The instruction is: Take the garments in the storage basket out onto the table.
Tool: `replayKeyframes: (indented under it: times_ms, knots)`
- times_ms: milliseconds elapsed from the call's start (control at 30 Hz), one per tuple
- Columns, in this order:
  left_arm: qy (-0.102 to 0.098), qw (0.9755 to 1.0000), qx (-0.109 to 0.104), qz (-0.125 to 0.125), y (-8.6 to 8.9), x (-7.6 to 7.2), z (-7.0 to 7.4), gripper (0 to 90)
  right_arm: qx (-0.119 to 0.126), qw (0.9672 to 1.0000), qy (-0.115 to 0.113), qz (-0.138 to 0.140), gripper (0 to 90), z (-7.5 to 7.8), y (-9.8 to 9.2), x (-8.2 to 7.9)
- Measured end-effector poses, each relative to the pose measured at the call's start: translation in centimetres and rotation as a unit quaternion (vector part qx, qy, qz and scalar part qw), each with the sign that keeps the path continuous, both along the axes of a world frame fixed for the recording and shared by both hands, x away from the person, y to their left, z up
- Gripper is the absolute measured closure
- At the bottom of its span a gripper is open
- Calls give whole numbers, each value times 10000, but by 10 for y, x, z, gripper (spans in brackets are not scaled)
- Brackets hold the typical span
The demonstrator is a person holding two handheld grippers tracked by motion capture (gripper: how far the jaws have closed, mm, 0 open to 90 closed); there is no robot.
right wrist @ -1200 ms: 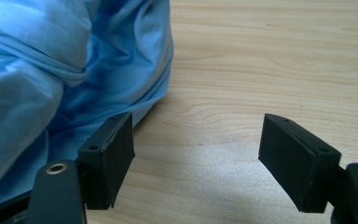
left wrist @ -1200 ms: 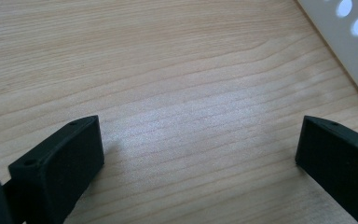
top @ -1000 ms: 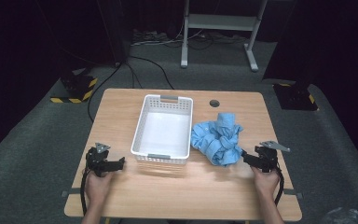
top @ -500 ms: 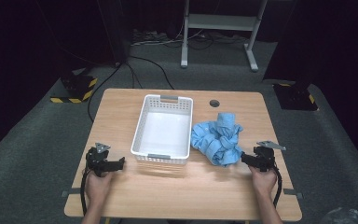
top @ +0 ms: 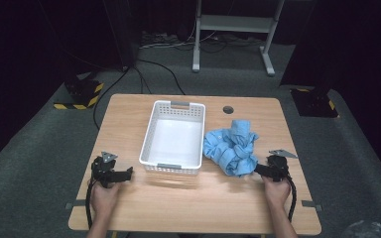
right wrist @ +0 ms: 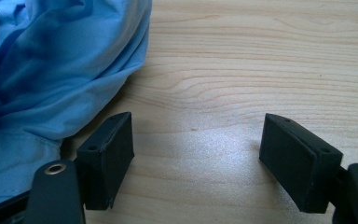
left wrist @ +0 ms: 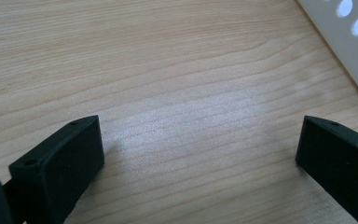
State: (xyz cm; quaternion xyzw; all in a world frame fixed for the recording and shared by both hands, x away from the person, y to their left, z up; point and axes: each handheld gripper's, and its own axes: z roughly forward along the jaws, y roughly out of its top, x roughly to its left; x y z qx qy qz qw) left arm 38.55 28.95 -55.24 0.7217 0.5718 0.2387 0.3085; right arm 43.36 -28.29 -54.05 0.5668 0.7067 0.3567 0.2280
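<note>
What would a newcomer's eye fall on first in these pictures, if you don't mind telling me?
Most likely the crumpled blue cloth, a bright heap on the wooden table just right of the empty white basket at the table's middle. Next come the two black grippers at the near edge: the right gripper sits beside the cloth with open jaws, and the left gripper rests open on bare wood, left of the basket.

Soft blue cloth, perforated white plastic basket, matt wooden table

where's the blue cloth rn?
High view: the blue cloth lies bunched on the table, right of the white basket, with the right gripper at its near right edge.
</note>
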Motion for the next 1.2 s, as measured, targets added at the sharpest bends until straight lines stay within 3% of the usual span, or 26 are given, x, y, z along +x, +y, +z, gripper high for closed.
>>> replayKeyframes:
  times_ms: [333,367,400,433,1200]
  knots:
    - [4,10000,4,-1,0,0,0,11,-138,9999,-45,46,245,-1,3,-2]
    - [5,10000,3,0,0,0,0,11,-198,9998,-39,68,235,-1,4,-2]
    - [5,10000,6,2,0,0,0,11,-476,9987,-31,165,213,-2,8,-1]
    - [3,10000,3,4,0,0,0,11,-542,9982,-38,234,216,-2,10,-2]
    - [-2,10000,-11,5,0,-1,0,16,-526,9984,-1,213,181,-2,9,-1]
